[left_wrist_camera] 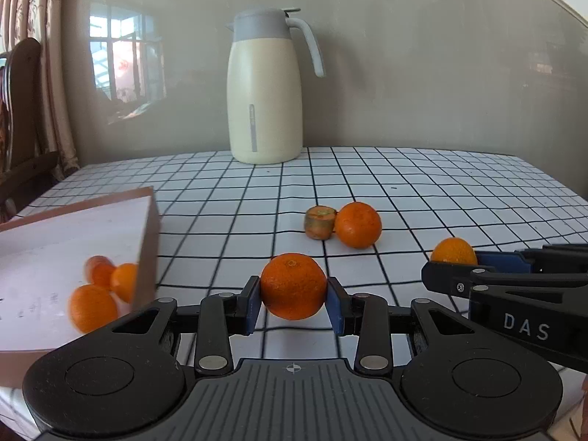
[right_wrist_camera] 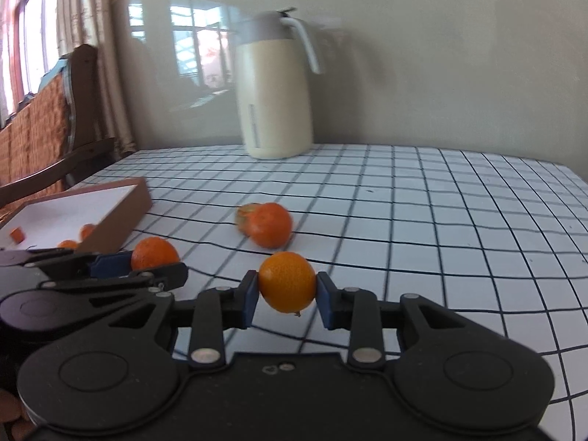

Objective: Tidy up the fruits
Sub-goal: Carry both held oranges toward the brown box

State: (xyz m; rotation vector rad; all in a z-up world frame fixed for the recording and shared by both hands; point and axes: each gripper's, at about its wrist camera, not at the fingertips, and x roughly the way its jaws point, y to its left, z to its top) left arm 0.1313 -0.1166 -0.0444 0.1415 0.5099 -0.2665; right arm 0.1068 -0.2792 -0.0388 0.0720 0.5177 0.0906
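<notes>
Orange [left_wrist_camera: 293, 286] clamped in each jaws.

The grid-patterned table [left_wrist_camera: 441, 183] carries a cream jug [left_wrist_camera: 264, 110], a box [left_wrist_camera: 150, 242], an orange [left_wrist_camera: 357, 224] and a carrot stub [left_wrist_camera: 319, 222].

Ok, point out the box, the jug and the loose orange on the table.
box [right_wrist_camera: 121, 217], right wrist view, brown side wall.
jug [left_wrist_camera: 264, 110], left wrist view, cream body.
loose orange [left_wrist_camera: 358, 225], left wrist view, middle of its peel.
</notes>
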